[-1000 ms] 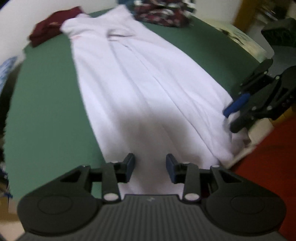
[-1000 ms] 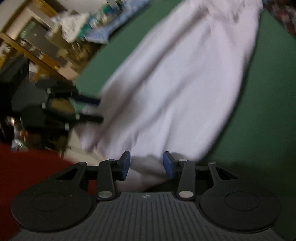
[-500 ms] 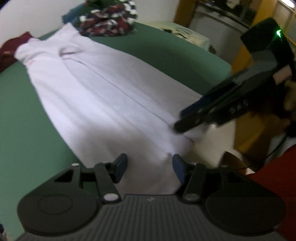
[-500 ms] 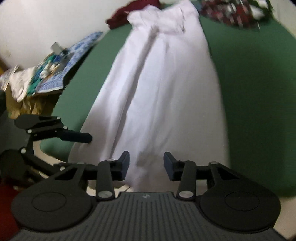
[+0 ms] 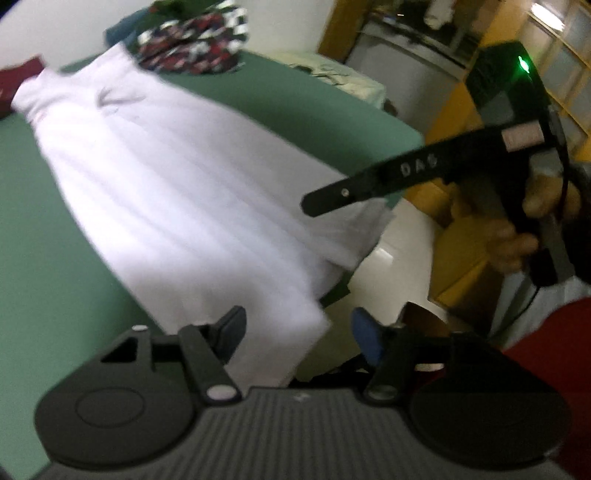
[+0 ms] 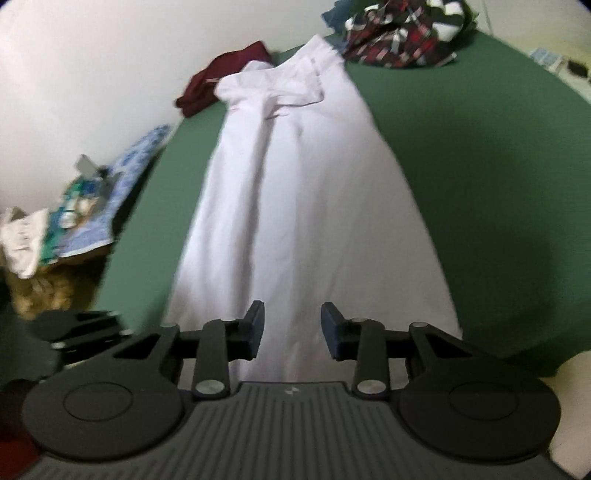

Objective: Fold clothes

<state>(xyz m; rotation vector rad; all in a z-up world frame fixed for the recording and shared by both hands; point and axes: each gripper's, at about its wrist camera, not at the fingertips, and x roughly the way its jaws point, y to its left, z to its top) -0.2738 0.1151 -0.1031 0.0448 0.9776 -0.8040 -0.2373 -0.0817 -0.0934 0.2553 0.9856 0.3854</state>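
Observation:
White trousers [image 6: 306,192] lie stretched lengthwise on the green table [image 6: 480,155], waistband far, hems hanging over the near edge. My right gripper [image 6: 291,325] is open just above the hem end, nothing between its fingers. In the left wrist view the trousers [image 5: 177,192] run diagonally, and my left gripper [image 5: 295,332] is open at the near hem corner, holding nothing. The right gripper's black body [image 5: 424,173], held by a hand [image 5: 517,236], hovers beside the hem's other corner.
A plaid garment [image 6: 402,33] and a maroon one [image 6: 218,81] are piled at the table's far end. Cluttered blue cloth [image 6: 107,206] sits left of the table. Yellow furniture [image 5: 461,206] and a white floor patch [image 5: 399,266] lie beyond the near edge.
Both grippers have drawn back toward the hem end and turned. The left one now points past the table corner; the right one now faces straight along the trousers. Both stayed open.

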